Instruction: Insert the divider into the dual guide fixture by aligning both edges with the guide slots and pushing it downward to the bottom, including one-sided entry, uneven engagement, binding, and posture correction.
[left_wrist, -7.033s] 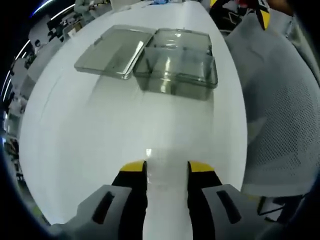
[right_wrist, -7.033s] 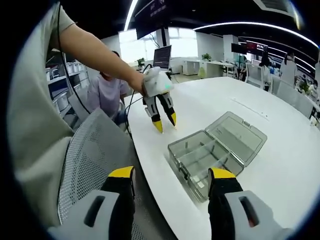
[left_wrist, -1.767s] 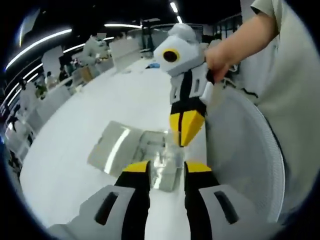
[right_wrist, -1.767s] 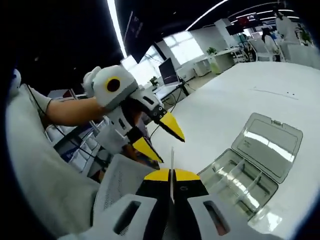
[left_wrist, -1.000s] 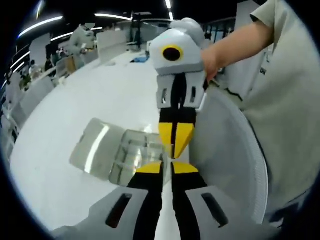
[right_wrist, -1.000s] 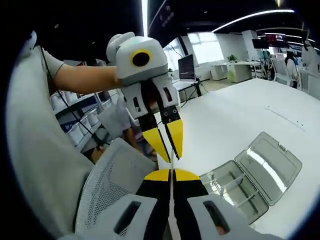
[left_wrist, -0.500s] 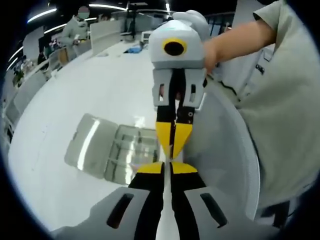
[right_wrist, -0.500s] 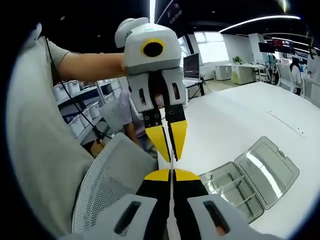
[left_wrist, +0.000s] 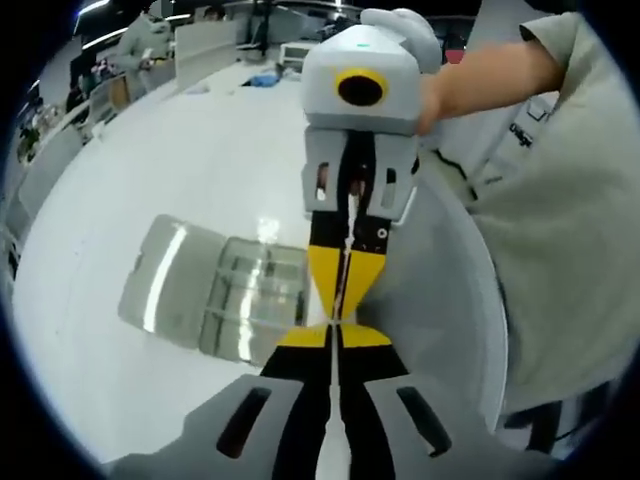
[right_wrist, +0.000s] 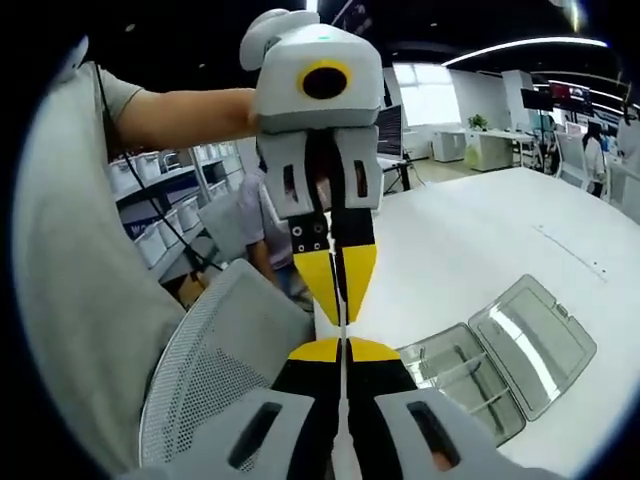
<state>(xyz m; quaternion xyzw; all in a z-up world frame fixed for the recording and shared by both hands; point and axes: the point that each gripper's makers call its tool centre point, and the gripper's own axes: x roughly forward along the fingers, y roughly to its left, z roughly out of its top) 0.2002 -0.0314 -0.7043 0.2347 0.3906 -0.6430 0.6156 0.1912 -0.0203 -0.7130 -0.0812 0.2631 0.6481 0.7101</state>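
Divider pinched between both grippers, above the open box

Left gripper (left_wrist: 336, 336) and right gripper (right_wrist: 343, 350) both clamp the thin divider (right_wrist: 342, 318) tip to tip, off the box (left_wrist: 250, 312); uneven pull could twist or drop it.

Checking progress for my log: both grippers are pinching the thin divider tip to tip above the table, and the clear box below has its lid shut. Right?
Not quite: the lid of the clear box lies open, as the right gripper view shows. The rest holds: the left gripper and right gripper meet tip to tip on the thin divider above the table.
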